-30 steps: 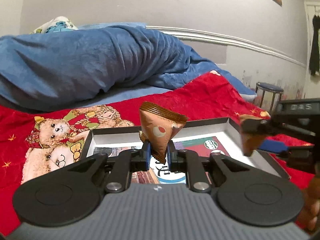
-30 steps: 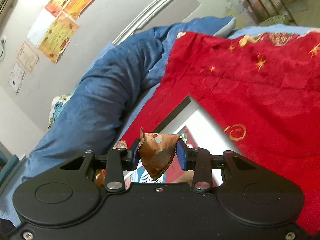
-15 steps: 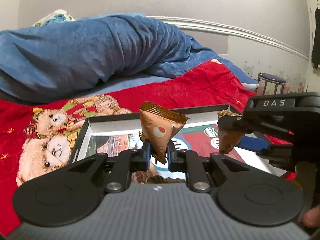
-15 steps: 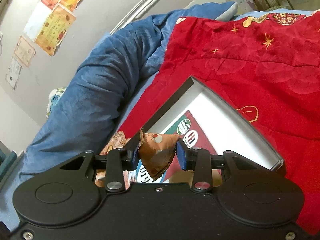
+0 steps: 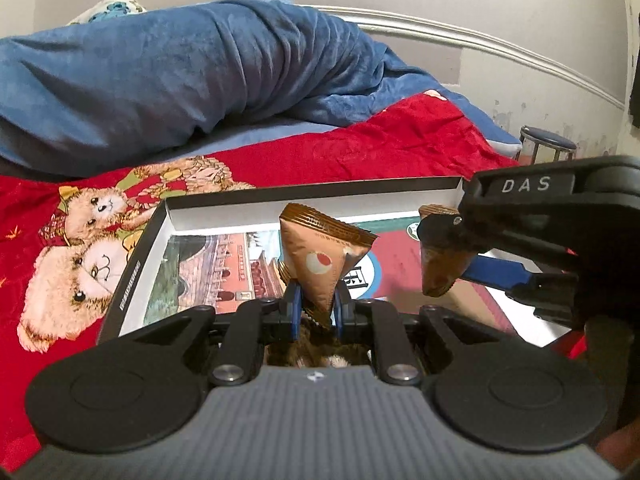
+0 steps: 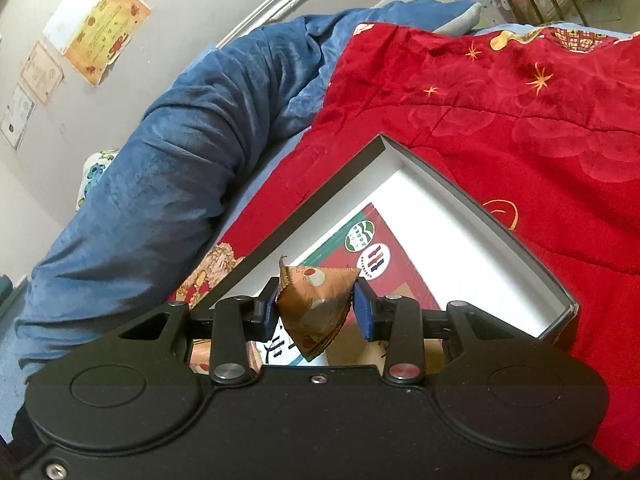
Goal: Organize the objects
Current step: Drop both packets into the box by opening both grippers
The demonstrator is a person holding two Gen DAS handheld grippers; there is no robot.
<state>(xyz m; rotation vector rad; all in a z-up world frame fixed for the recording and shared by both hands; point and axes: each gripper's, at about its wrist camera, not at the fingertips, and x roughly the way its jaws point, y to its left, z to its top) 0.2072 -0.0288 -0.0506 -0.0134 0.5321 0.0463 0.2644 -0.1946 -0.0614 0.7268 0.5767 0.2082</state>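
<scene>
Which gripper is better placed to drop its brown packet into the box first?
Probably the right gripper: its packet already hangs over the box interior, past the near rim. The left gripper holds its packet at the near edge.

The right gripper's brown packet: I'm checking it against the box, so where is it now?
The brown packet is pinched in the right gripper above the open box; in the left wrist view it hangs right of the left gripper's packet.
</scene>
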